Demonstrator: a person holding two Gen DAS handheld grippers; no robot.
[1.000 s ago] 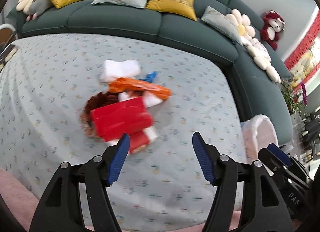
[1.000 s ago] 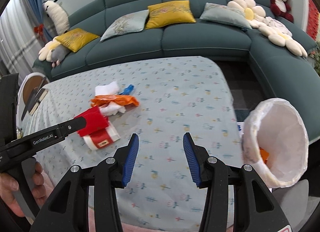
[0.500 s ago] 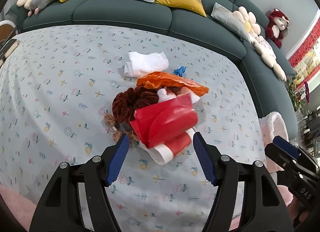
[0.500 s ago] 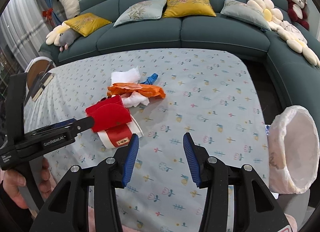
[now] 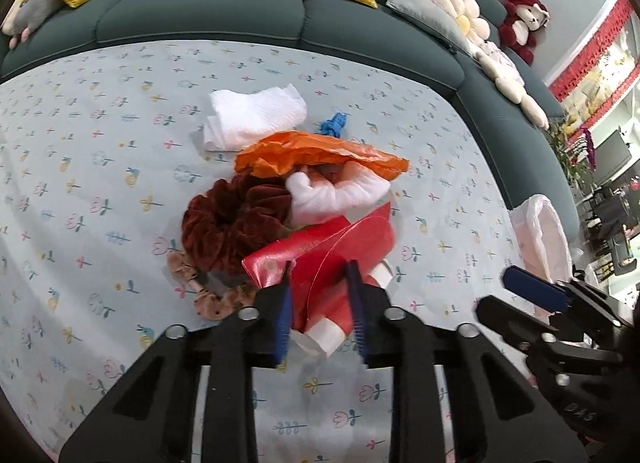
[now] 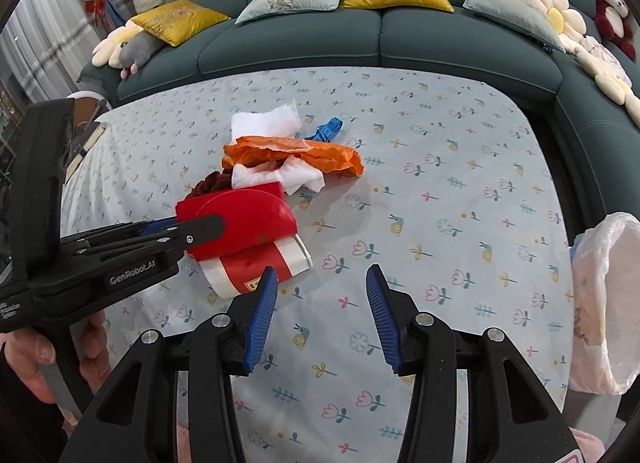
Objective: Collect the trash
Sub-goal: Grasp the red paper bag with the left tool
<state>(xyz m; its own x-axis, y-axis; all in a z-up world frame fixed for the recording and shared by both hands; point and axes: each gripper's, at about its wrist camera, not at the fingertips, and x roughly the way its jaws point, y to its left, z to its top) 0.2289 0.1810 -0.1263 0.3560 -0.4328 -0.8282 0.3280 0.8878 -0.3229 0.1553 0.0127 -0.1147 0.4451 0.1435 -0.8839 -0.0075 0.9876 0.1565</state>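
- Left wrist view: the left gripper (image 5: 320, 303) was clenched on the flattened red-and-white paper cup (image 5: 332, 263), its blue pads pressing the crushed red wall on both sides. The cup lay at the near edge of a trash pile on the floral tablecloth (image 5: 100, 143).
- Touching the cup's far side were a dark red velvet scrunchie (image 5: 232, 223), a crumpled white tissue (image 5: 336, 195) and a wrinkled orange plastic wrapper (image 5: 320, 155). I judged a lift might drag these along or scatter them.
- The grip sat on thin, folded paper near one end, so the cup might pivot or slip free when raised.
- The white plastic trash bag (image 5: 540, 231) stood off the table's right edge, well apart from the pile; a loose hold could drop the cup on the way.
- Right wrist view: the right gripper (image 6: 320, 315) hung released, jaws spread over bare cloth, holding nothing.
- Here the cup (image 6: 256, 247) sat just beyond the right gripper's left pad, with the left gripper (image 6: 200, 227) reaching in from the side; the two tools were near enough to collide.
- The trash bag (image 6: 604, 303) sagged at the right edge, its mouth soft, so it might fold shut under a drop.
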